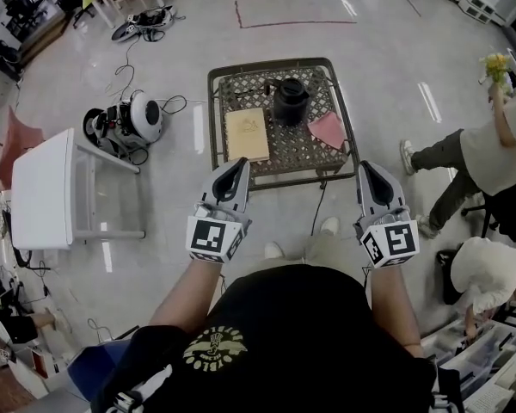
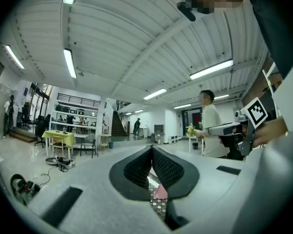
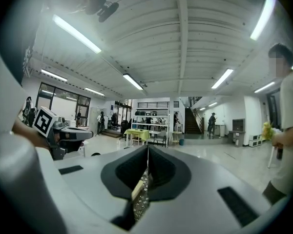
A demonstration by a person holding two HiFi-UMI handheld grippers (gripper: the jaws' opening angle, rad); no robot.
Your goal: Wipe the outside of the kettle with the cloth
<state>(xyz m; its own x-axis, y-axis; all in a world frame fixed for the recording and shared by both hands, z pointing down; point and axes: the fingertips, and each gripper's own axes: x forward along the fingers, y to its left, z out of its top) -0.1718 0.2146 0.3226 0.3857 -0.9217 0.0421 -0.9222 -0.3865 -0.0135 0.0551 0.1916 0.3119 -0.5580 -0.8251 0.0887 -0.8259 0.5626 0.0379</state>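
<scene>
A black kettle (image 1: 290,100) stands on a low wicker table (image 1: 219,84) ahead of me. A pink cloth (image 1: 328,130) lies flat to the kettle's right, near the table's front right corner. Both grippers are held level, short of the table's front edge. My left gripper (image 1: 240,163) points at the front left part, its jaws together and empty. My right gripper (image 1: 365,168) is just off the front right corner, also shut on nothing. In the left gripper view, a bit of the pink cloth (image 2: 160,191) shows below the closed jaws of the left gripper (image 2: 151,148). The right gripper (image 3: 147,147) shows closed in its own view.
A tan book (image 1: 247,133) lies on the table left of the kettle. A white side table (image 1: 43,188) stands at the left, with a round device and cables (image 1: 138,114) behind it. One person (image 1: 490,149) holding yellow flowers stands at the right; another (image 1: 486,274) is lower right.
</scene>
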